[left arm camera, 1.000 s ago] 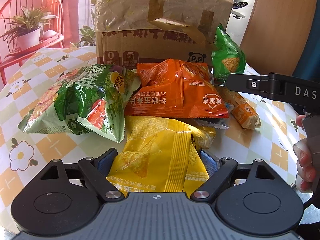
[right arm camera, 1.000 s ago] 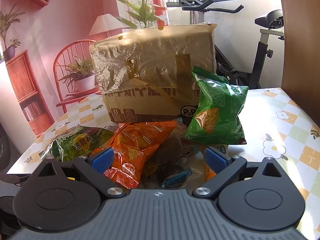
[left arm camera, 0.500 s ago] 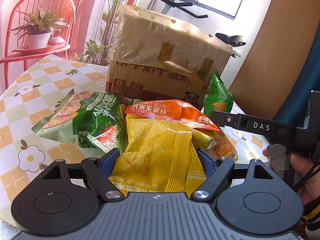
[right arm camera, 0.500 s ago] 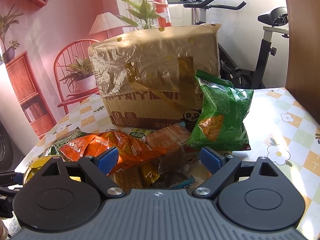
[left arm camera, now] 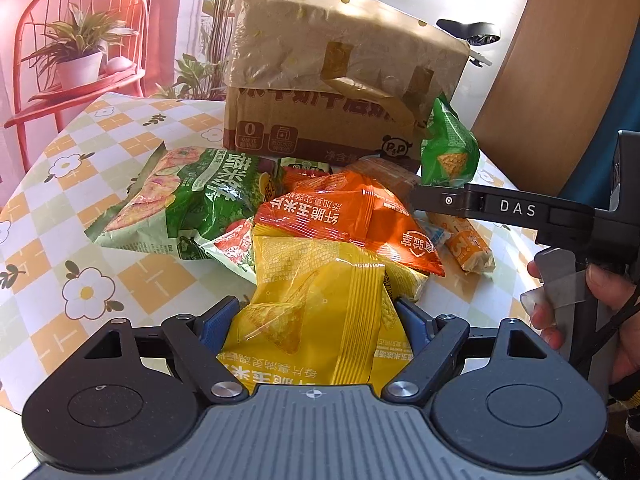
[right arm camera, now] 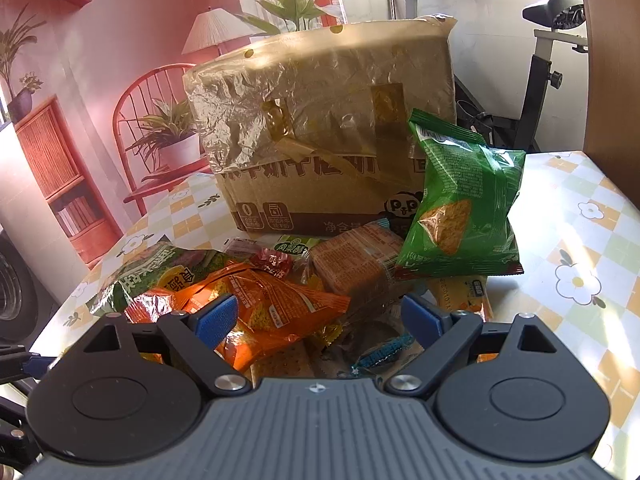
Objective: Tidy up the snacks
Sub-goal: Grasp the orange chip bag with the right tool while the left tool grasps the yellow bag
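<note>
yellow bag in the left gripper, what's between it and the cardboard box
In the left wrist view, an orange snack bag lies between the yellow bag and the cardboard box, with small packets behind it.

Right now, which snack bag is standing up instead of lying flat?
The small green chip bag, propped upright against the cardboard box; the orange, yellow and large green bags lie flat.

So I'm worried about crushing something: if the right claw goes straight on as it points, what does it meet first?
Probably the orange snack bag and the small wrappers under the open right claw; the brown cracker pack lies beyond, though depth is unclear.
</note>
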`<move>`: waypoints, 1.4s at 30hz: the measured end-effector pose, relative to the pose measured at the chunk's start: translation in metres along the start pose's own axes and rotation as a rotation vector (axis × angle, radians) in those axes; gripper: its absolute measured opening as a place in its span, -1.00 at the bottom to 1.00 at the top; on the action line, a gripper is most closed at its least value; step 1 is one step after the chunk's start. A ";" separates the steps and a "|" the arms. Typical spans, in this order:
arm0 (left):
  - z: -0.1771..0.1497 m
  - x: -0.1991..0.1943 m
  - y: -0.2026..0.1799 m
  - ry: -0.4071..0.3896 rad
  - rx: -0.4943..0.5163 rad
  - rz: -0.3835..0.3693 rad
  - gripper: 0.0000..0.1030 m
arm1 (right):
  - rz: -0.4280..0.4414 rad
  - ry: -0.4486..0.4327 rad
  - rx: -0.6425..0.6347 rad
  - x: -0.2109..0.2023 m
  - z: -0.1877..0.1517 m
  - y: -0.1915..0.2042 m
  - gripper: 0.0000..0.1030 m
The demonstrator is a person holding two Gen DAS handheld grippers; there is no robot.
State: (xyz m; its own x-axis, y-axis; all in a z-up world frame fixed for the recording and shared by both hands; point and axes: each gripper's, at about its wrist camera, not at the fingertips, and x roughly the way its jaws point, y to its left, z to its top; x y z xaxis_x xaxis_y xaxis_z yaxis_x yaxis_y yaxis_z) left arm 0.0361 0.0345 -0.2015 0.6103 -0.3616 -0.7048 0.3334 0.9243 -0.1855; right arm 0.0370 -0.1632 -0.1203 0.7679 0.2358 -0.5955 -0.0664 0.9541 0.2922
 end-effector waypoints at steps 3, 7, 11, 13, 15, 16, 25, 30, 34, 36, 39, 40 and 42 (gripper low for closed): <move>-0.005 0.003 -0.004 0.012 0.021 0.007 0.65 | 0.049 0.035 0.086 0.011 -0.003 0.000 0.77; -0.010 0.008 -0.008 0.024 0.034 0.008 0.65 | 0.070 0.065 0.102 0.023 -0.004 0.007 0.80; -0.011 0.011 -0.012 0.025 0.049 0.017 0.65 | 0.103 0.100 0.150 0.031 -0.004 0.007 0.81; -0.011 0.013 -0.014 0.027 0.053 0.016 0.65 | 0.088 0.101 0.148 0.033 -0.005 0.008 0.86; -0.011 0.014 -0.016 0.029 0.058 0.019 0.65 | 0.079 0.108 0.149 0.036 -0.005 0.010 0.89; -0.011 0.014 -0.017 0.029 0.060 0.019 0.65 | 0.068 0.113 0.152 0.038 -0.005 0.011 0.91; -0.011 0.018 -0.014 0.036 0.039 0.028 0.65 | 0.087 0.181 0.310 0.048 -0.005 -0.002 0.94; -0.010 0.023 -0.013 0.054 0.019 0.013 0.65 | 0.115 0.216 0.380 0.049 -0.009 -0.012 0.91; -0.011 0.025 -0.016 0.060 0.039 0.016 0.65 | 0.109 0.237 0.400 0.058 -0.011 -0.010 0.90; -0.011 0.025 -0.014 0.063 0.034 0.024 0.65 | 0.114 0.227 0.402 0.059 -0.011 -0.009 0.66; -0.008 0.025 -0.006 0.059 -0.010 0.039 0.65 | 0.125 0.196 0.366 0.052 -0.008 -0.004 0.45; -0.008 0.024 -0.003 0.057 -0.026 0.041 0.65 | 0.122 0.180 0.350 0.047 -0.008 -0.003 0.38; -0.006 0.023 0.001 0.046 -0.053 0.058 0.65 | 0.132 0.146 0.327 0.037 -0.008 -0.004 0.34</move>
State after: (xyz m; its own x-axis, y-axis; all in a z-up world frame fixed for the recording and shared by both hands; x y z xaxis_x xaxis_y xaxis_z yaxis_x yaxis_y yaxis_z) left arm 0.0461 0.0284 -0.2221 0.5934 -0.3028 -0.7458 0.2593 0.9491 -0.1790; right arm 0.0605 -0.1573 -0.1493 0.6657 0.3993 -0.6304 0.0660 0.8100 0.5827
